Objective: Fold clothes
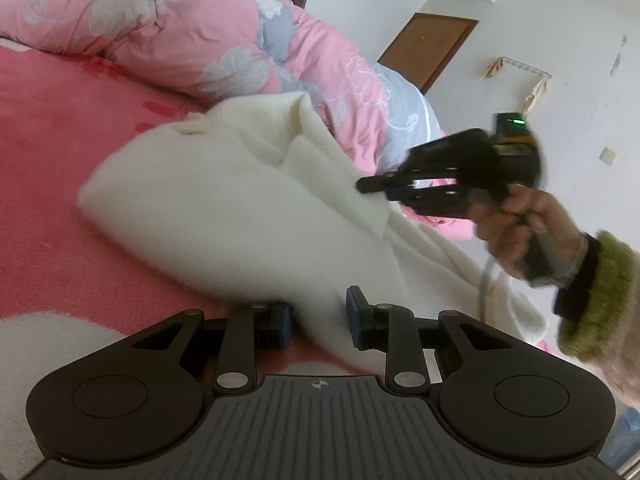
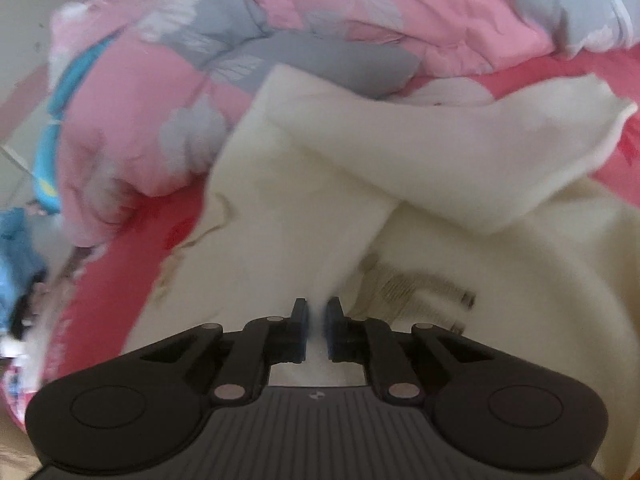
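A cream-white fleece garment (image 1: 240, 216) lay spread on a bed covered with a coral-pink blanket (image 1: 60, 168), beside the rumpled pink and grey floral quilt (image 1: 168, 28) heaped along the bed's far edge. One sleeve (image 2: 460, 152) was already folded across the body, so the folding seemed partly done.

The left tool (image 1: 318, 316) held a bunched fold of the garment's near part between its blue pads, clenched on the fleece, probably to anchor the cloth while the other side was worked.

The right tool (image 1: 370, 185), held in a hand (image 1: 508, 232) with a green furry cuff (image 1: 600, 292), pointed down at the garment's middle. Its jaws stood almost together with pale cloth showing in the narrow gap; motion blur made it impossible to tell whether they truly pinched it.
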Available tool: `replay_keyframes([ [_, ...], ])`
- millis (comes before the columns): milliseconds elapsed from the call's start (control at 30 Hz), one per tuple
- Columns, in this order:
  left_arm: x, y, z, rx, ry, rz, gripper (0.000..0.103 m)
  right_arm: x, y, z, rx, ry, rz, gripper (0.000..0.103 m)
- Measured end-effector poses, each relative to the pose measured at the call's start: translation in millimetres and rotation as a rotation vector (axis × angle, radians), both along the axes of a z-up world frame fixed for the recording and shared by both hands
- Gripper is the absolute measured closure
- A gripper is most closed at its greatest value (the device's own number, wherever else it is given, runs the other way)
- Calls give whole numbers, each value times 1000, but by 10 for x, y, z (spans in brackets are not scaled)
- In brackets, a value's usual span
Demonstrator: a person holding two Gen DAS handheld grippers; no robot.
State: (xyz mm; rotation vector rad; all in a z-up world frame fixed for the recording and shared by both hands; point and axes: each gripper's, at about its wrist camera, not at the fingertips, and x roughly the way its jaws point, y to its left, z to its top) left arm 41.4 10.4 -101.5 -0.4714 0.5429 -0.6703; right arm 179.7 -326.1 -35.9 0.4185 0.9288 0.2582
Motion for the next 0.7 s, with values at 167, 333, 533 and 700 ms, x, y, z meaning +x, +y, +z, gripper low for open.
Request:
replay_keyframes([
  [167, -8, 64, 0, -38, 23, -3, 77, -608, 102, 189, 87, -48, 98, 95],
  [333, -154, 200, 56, -24, 47, -10, 76, -1327, 286, 405, 241, -89, 199, 95],
  [533, -479, 352, 124, 26, 61, -33, 73, -1794, 640, 738, 417, -196, 351, 95],
  [700, -729, 358, 156, 32, 72, -33, 65, -1629, 971, 688, 474, -211, 396, 95],
])
